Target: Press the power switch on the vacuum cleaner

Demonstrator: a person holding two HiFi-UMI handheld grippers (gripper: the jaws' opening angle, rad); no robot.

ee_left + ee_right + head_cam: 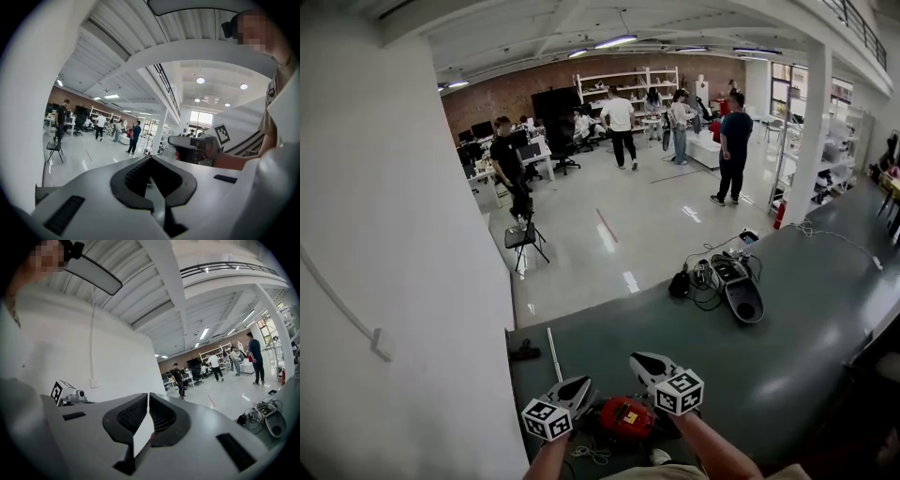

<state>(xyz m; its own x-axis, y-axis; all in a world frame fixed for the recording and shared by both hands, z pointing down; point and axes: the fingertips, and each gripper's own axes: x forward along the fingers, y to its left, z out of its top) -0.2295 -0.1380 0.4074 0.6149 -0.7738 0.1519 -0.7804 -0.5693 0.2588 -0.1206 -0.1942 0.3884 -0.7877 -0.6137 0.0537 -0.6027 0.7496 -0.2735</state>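
Though near red vacuum cleaner (pixel 627 417), left tool (pixel 580 382), right tool (pixel 638 357) both closed, empty.

Right gripper (pixel 147 394): I noted the jaws drawn together, with a thin slit left between the tips. Only the white wall (pixel 117 348) showed through the slit. The ribbed inner pads (pixel 161 416) faced each other across a dark hollow.

Far left, low: a marker cube (pixel 57 391) with a small camera (pixel 78 393) just beside it.

Lower right: a dark oval device (pixel 275 422) lay on a green surface (pixel 288 394), touching a tangle of cables (pixel 255 416).

Beyond: a pale glossy floor (pixel 225 397), and several people standing well apart. One in dark clothes (pixel 178 378) stood near the desks and another in a dark top (pixel 255 357) beside a white column (pixel 281 333). The ceiling lights (pixel 205 333) were lit.
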